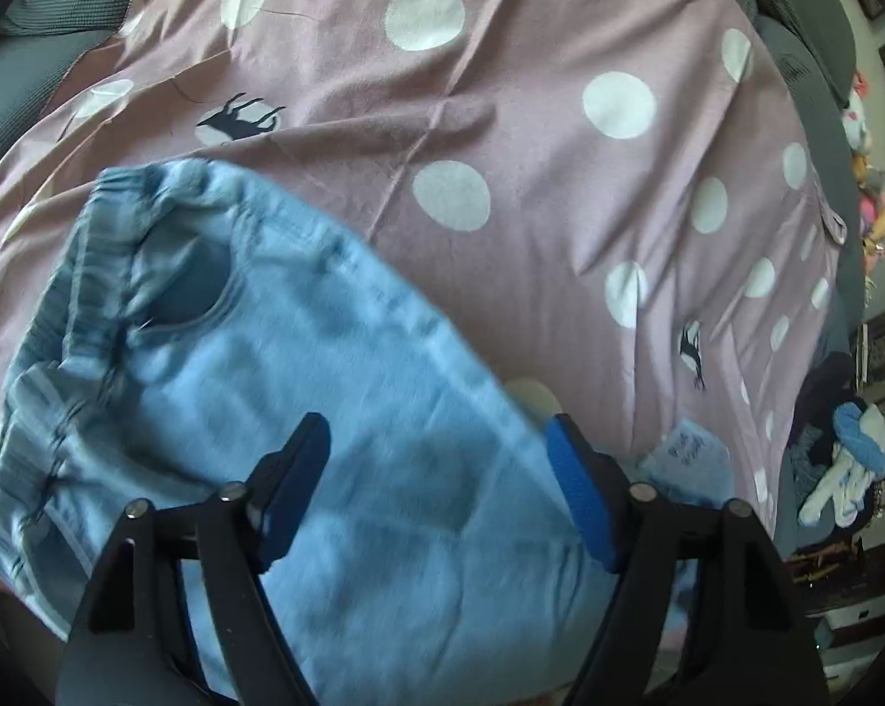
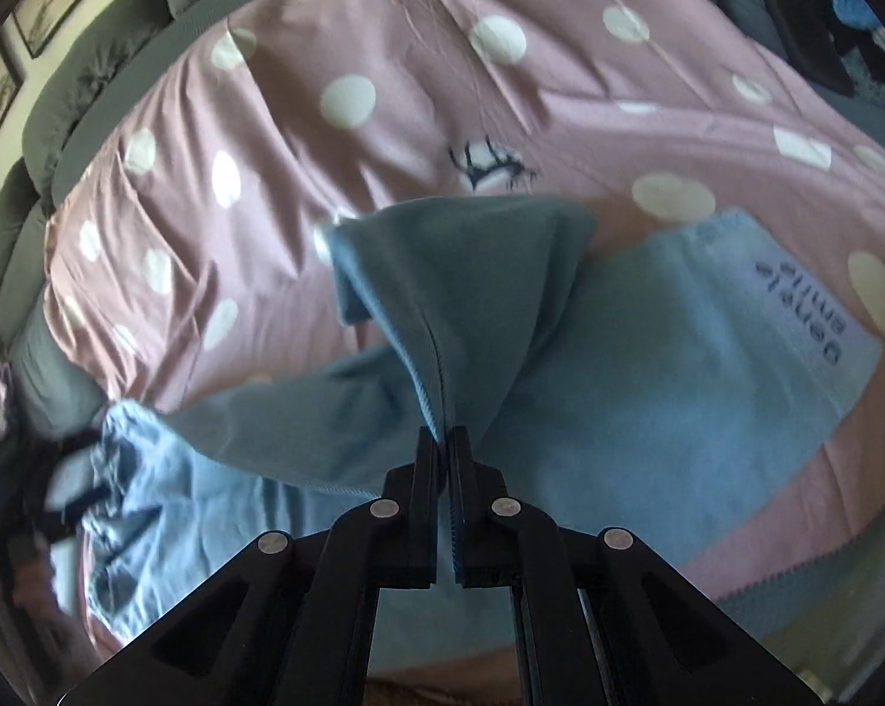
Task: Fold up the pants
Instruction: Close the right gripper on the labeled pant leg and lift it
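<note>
A: Right gripper (image 2: 445,441)?
B: Clenched tight on a seam fold of the light blue cotton pants (image 2: 648,388), low centre of the right wrist view; fabric pulled up into a peak above the fingertips.

A: Left gripper (image 1: 436,441)?
B: Released, blue-padded fingers (image 1: 578,488) spread wide at the bottom of the left wrist view, nothing pinched; hanging over the same pants (image 1: 301,388).

A: Lie of the pants?
B: Spread across the pink bedsheet with white polka dots (image 1: 501,117). Gathered elastic waistband (image 1: 83,270) at left of the left wrist view; hem end with dark printed lettering (image 2: 795,306) at right of the right wrist view.

A: Further out?
B: Grey cushioned headboard (image 2: 77,88) at upper left of the right wrist view; heap of blue and white clothes (image 1: 848,465) at right edge of the left wrist view.
</note>
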